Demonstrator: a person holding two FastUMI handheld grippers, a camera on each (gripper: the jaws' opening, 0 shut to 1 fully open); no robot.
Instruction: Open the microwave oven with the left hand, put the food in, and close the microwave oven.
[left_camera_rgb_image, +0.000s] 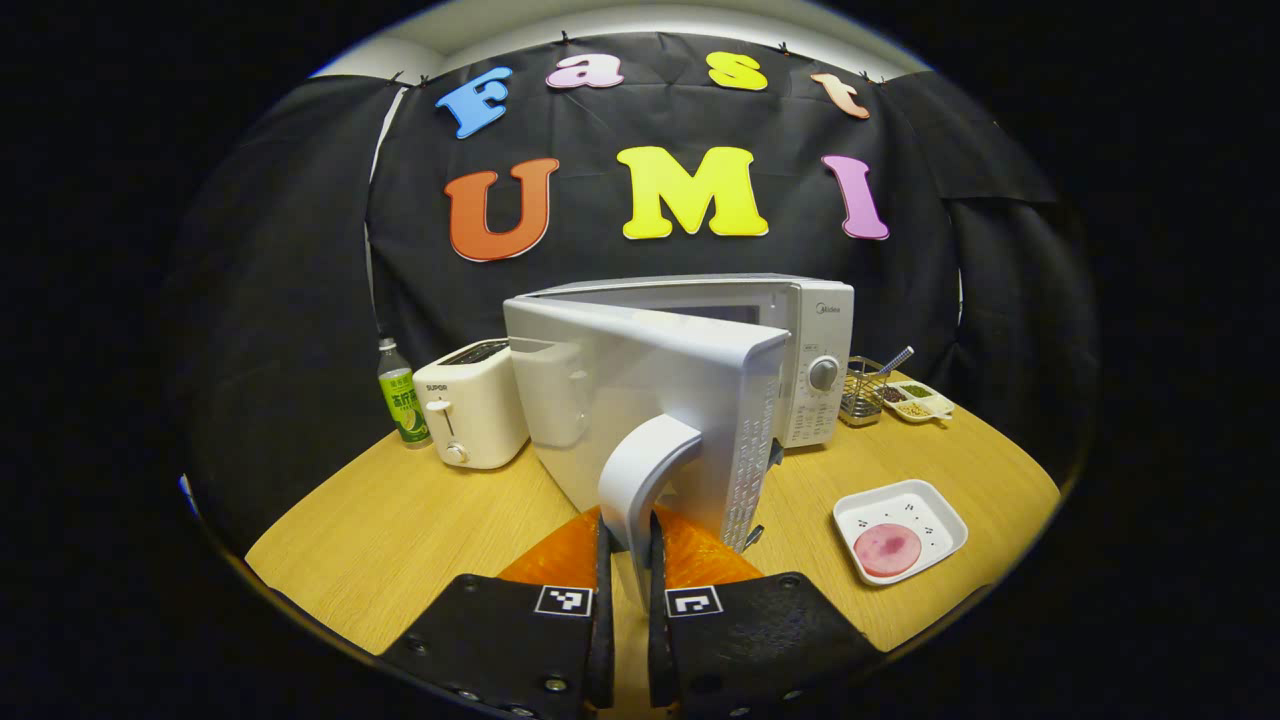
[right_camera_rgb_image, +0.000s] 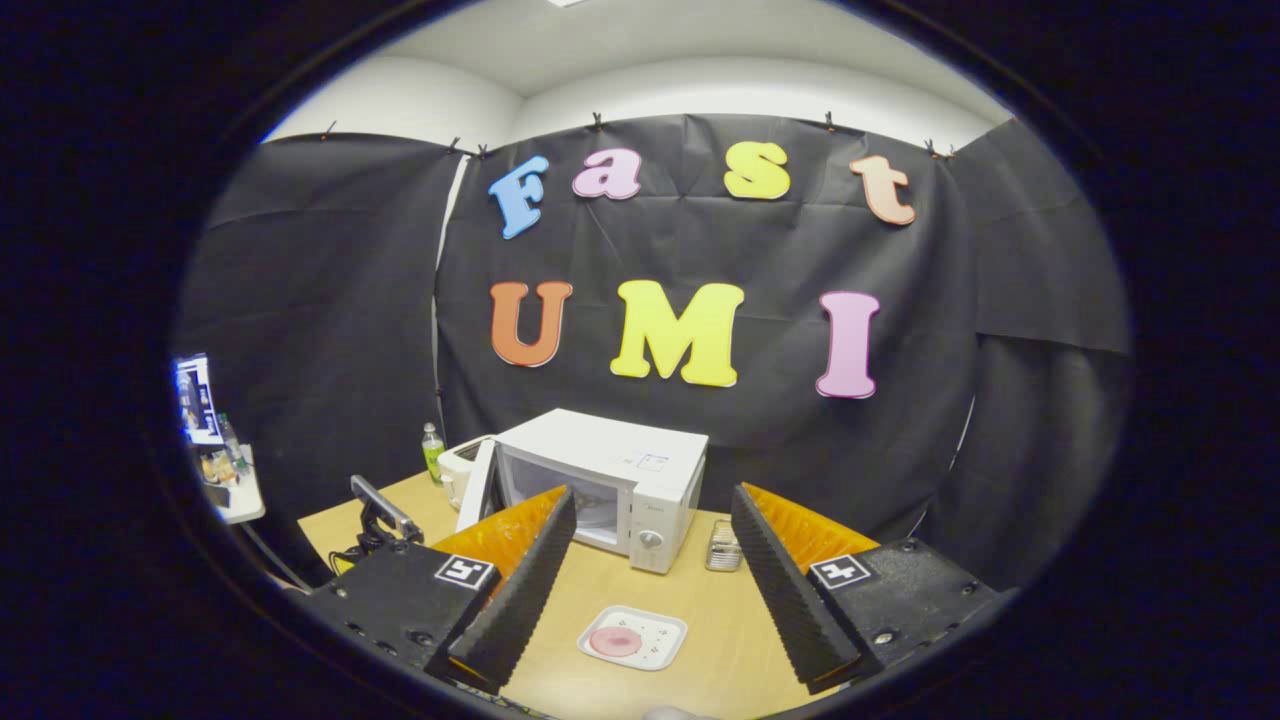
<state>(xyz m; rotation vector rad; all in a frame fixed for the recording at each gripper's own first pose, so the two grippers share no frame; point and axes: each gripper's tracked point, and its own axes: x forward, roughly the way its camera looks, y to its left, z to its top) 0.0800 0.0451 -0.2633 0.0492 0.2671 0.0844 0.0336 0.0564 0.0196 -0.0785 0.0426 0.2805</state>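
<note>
Left to right across the table (left_camera_rgb_image: 400, 530), as seen from the left gripper (left_camera_rgb_image: 627, 560): a bottle (left_camera_rgb_image: 402, 400) stands far off to its left, a toaster (left_camera_rgb_image: 470, 415) just beside that, both well beyond the fingertips. Dead ahead is the microwave (left_camera_rgb_image: 800, 330), its door (left_camera_rgb_image: 640, 400) swung partly open toward the gripper. The door's curved handle (left_camera_rgb_image: 640, 470) runs down between the two fingers, which are nearly closed and press on it from either side. To the right of the gripper, near and a little ahead, sits the plate (left_camera_rgb_image: 900, 530) with the food (left_camera_rgb_image: 887, 548), a pink slice, on it. Farther right and beyond, past the microwave's control side, stand a wire rack (left_camera_rgb_image: 862, 392) and a small dish (left_camera_rgb_image: 920, 400).

The right gripper (right_camera_rgb_image: 650, 560) hangs high and well back from the table, fingers spread wide, nothing between them. Ahead and below, between its fingers, the plate lies on the table, the microwave beyond it with the door ajar on the left.

Judgement: the opening step is in hand and not complete; the door stands at a partial angle. The food is not yet picked up. The next move calls for the left gripper to draw the handle farther round on its hinge arc until the cavity is clear, then for the right gripper to descend to the plate's rim. Risk: pulling off the arc may shift the microwave.
</note>
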